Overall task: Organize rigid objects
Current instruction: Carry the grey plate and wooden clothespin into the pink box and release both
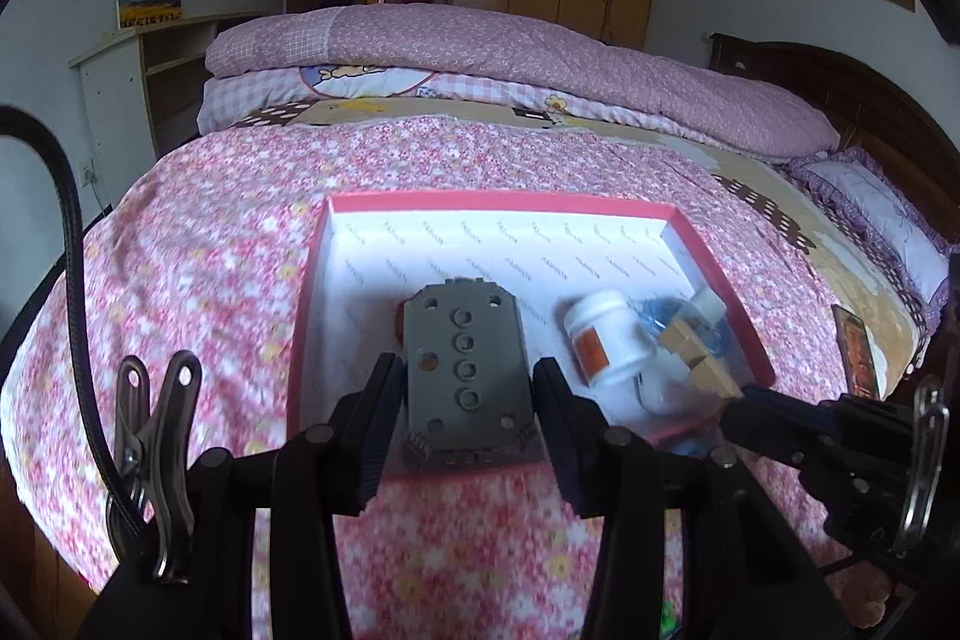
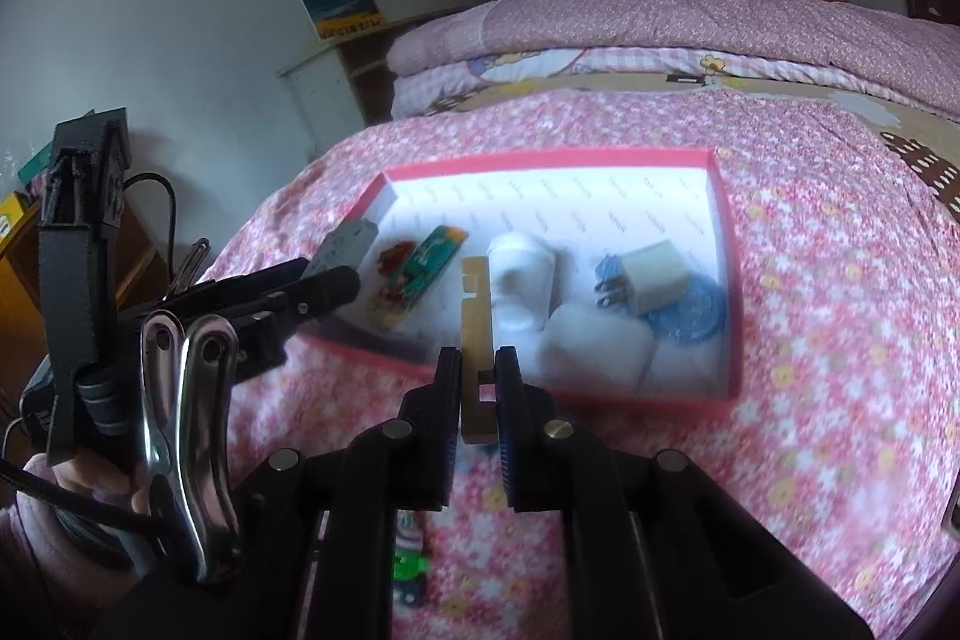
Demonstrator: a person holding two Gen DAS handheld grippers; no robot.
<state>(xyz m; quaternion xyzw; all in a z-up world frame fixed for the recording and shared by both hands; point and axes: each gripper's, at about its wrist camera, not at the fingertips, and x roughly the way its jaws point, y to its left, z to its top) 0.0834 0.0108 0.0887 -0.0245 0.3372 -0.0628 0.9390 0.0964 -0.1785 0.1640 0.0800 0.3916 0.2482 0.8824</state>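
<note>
A pink-rimmed box (image 1: 696, 235) with a white inside lies on the flowered bedspread; it also shows in the right wrist view (image 2: 723, 244). My left gripper (image 1: 465, 400) is shut on a grey studded block (image 1: 465, 370), held over the box's near left part. My right gripper (image 2: 478, 370) is shut on a tan notched wooden piece (image 2: 477, 316), held over the box's near rim. In the box lie a white jar (image 1: 606, 334), a white plug adapter (image 2: 651, 274), a blue round lid (image 2: 696, 313) and a green-and-red packet (image 2: 420, 274).
A small green-and-white item (image 2: 408, 562) lies on the bedspread below my right gripper. A folded pink quilt (image 1: 510, 58) is at the far side of the bed. A dark headboard (image 1: 870, 100) and a pillow (image 1: 882, 214) are on the right.
</note>
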